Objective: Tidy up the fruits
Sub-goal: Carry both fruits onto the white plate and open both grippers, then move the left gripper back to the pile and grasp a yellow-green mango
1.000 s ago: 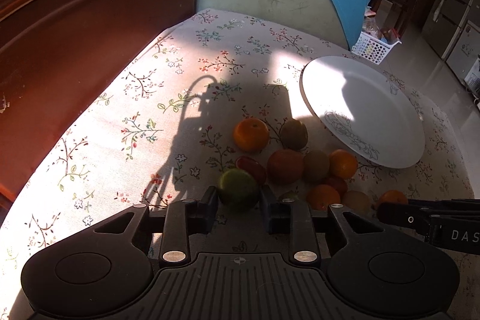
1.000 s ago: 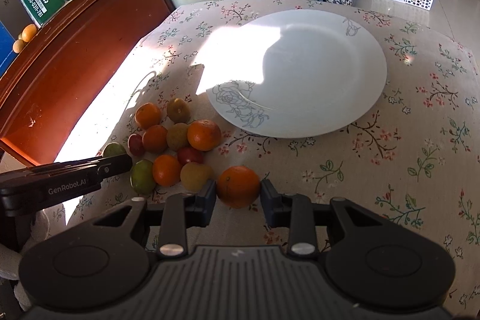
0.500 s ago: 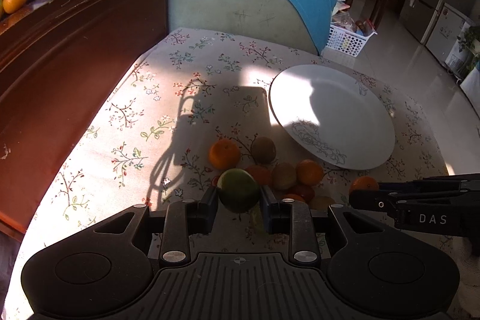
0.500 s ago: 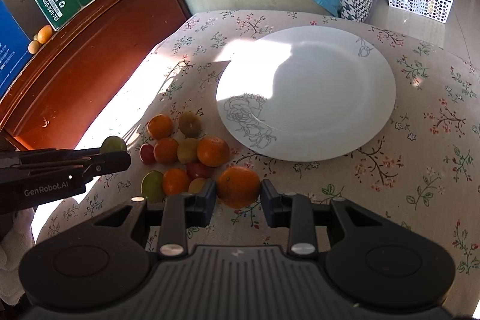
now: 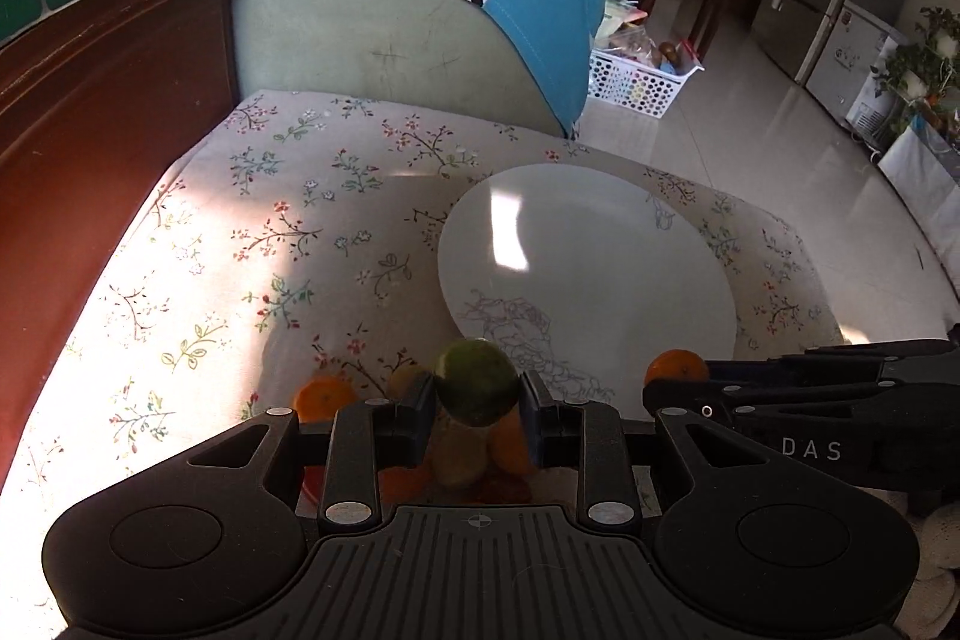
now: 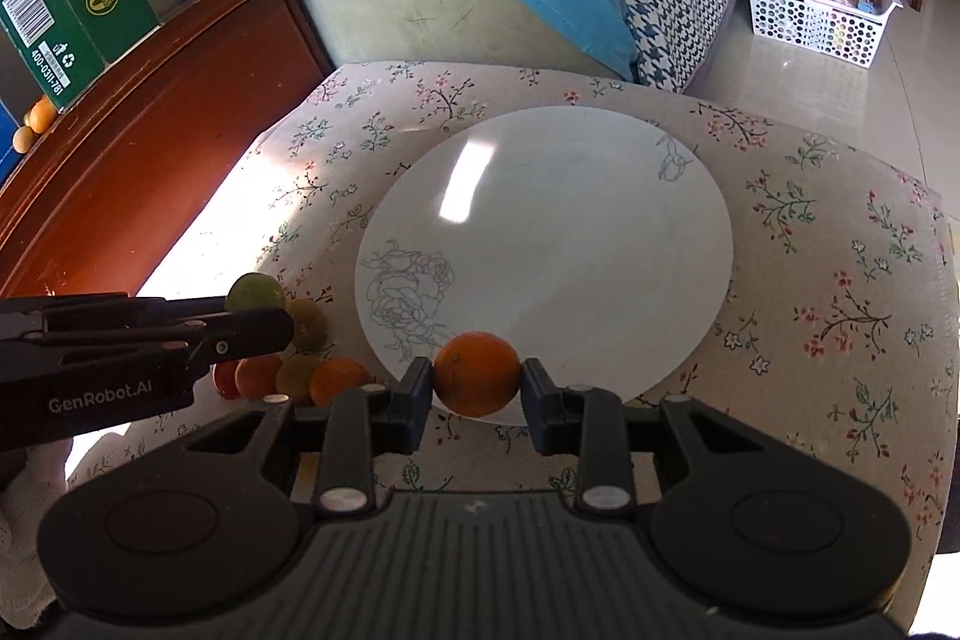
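Between claw pads, seemingly greenish fruit (image 5: 476,381)

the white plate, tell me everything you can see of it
The plate is large, round, white and glossy, probably ceramic, with a bright window glare on it. A grey line-drawn rose cluster sits near its front-left rim, and a smaller sketch near the far-right rim. It lies flat on the floral cloth and nothing lies on it. The fruit pile lies on the cloth off its left edge. The orange in the right tongs is at its near rim.
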Available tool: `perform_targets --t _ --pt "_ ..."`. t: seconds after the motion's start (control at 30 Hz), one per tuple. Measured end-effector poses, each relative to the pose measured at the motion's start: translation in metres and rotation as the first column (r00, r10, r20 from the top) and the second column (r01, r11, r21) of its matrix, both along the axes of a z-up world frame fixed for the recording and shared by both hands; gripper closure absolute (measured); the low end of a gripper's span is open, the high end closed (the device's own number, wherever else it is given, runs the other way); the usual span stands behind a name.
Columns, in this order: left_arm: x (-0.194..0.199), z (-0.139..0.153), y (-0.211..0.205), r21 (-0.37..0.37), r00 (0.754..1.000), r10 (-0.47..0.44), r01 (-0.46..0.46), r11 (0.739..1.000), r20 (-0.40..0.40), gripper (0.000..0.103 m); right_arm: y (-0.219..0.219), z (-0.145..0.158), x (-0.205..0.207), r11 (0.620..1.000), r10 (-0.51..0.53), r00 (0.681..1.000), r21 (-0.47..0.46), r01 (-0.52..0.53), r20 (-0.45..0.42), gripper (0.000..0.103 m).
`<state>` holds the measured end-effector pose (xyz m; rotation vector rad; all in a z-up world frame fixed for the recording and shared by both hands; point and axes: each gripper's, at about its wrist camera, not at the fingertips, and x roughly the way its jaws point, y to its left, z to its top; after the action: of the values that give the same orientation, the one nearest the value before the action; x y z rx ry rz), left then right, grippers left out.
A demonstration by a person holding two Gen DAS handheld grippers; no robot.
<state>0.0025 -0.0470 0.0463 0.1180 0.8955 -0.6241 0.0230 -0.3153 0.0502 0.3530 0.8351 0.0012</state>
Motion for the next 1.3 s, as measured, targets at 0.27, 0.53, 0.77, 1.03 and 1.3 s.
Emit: perform_targets --t 0.27,0.53,0.77,1.03,1.3 --pt "0.017 -0.008 -0.027 0.004 1.0 -0.02 0.02 1.0 -0.019 0.076 -0.013 -0.003 0.009 1.0 -0.031 0.999 0.002 0.031 -0.008 0.071" --pt "0.022 -0.015 -0.043 0.022 0.999 -0.032 0.033 0.999 -0.038 0.076 -0.019 -0.005 0.013 0.998 -0.065 0.998 -0.006 0.065 -0.013 0.069" --pt "0.02 -0.011 -0.046 0.03 0.999 -0.032 0.033 0.999 -0.024 0.069 -0.02 -0.004 0.012 0.997 -0.074 0.997 0.009 0.074 -0.019 0.067" --pt "0.023 -0.001 -0.032 0.028 1.0 0.02 -0.019 0.999 -0.021 0.045 -0.008 -0.001 0.01 1.0 -0.03 0.999 0.008 0.031 -0.018 0.063" --pt "0.023 0.004 -0.008 0.041 0.998 0.06 -0.059 0.997 -0.035 0.037 0.005 0.001 0.005 0.999 0.031 0.999 0.024 -0.031 -0.02 0.062"
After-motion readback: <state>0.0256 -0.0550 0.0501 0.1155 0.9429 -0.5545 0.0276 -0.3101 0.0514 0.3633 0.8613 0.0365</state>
